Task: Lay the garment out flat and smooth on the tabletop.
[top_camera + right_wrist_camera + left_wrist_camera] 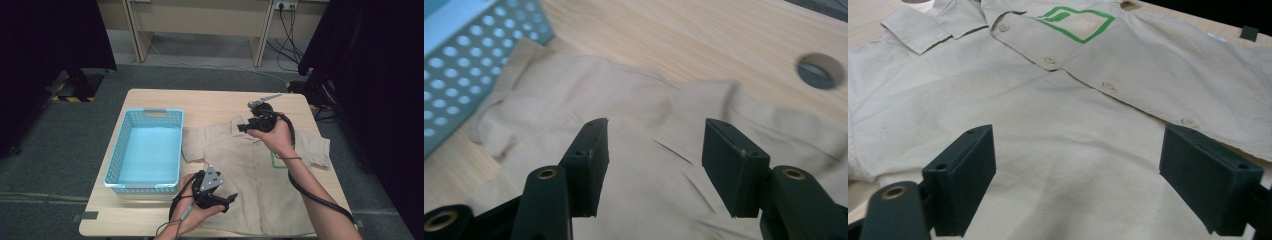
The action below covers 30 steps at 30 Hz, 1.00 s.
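Observation:
A beige short-sleeved shirt (250, 175) lies spread flat, front up, on the wooden table (210, 100). On its chest is a green square mark (278, 161). My left gripper (231, 200) hovers at the shirt's near left part, jaws wide open and pointing right. In the left gripper view the open left gripper (1078, 150) stands just above the cloth (1063, 100), with the button row (1108, 85) and the green mark (1075, 22) beyond. My right gripper (241, 126) hangs over the collar, pointing left. In the right gripper view the right gripper (654, 137) is open, with nothing between its pads, above the shirt (624, 95).
A light blue perforated basket (150, 186) stands left of the shirt, holding nothing; its wall (454, 75) shows in the right gripper view. A round cable hole (820, 71) is in the tabletop. Dark curtains flank the table, and desks and cables stand behind it.

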Each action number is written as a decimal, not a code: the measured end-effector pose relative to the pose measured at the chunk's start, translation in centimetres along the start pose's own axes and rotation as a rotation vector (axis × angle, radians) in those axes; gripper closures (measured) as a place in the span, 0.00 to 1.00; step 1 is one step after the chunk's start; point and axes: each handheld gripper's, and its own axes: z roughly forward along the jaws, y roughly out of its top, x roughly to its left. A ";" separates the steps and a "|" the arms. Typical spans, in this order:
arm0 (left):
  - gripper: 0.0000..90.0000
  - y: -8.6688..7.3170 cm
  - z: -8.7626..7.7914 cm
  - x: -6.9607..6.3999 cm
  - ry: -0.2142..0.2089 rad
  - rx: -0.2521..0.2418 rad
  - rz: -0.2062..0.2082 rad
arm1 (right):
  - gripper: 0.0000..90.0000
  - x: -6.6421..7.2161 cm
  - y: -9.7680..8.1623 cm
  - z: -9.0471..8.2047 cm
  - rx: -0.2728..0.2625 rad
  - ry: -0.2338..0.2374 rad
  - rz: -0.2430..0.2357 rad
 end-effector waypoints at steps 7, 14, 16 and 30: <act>0.15 -1.0 -0.5 -0.5 -0.013 -0.040 0.000 | 0.47 -4.1 -3.1 -2.1 -0.011 -0.066 0.071; 0.15 -2.0 -1.2 -0.8 -0.019 -0.097 0.006 | 0.47 -7.1 -5.9 -4.0 -0.022 -0.118 0.145; 0.15 -2.4 -1.3 -0.9 -0.022 -0.114 0.012 | 0.47 -7.6 -6.6 -4.6 -0.026 -0.135 0.156; 0.15 -4.0 -1.7 -1.0 -0.003 -0.165 0.004 | 0.44 -11.1 -12.2 -7.7 -0.023 -0.242 0.244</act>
